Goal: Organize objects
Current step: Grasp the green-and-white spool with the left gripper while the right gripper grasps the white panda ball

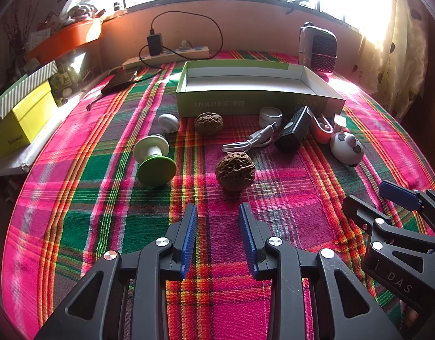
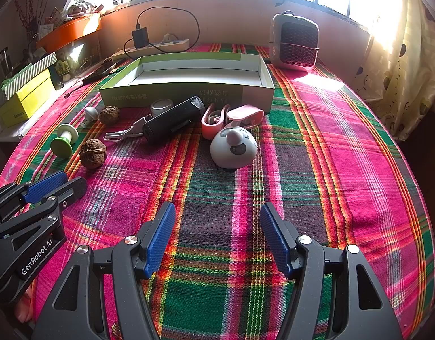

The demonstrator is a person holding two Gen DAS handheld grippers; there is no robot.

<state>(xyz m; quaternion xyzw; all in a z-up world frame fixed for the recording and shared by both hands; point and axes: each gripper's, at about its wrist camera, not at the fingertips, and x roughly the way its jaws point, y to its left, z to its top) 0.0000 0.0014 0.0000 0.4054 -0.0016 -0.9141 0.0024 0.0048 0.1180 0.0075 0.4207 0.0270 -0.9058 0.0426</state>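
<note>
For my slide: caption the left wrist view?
Open left gripper faces a walnut before an empty box.

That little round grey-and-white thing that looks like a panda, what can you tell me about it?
The small dome-shaped panda gadget looks like smooth plastic, white to pale grey, with dark patches like eyes or ears and a rounded grey knob on top. It sits on the pink and green plaid cloth, a dark base edge just showing underneath. The pink plastic clip lies right behind it, apparently touching. What it does, the pictures don't reveal. Neither gripper is near it.
</note>
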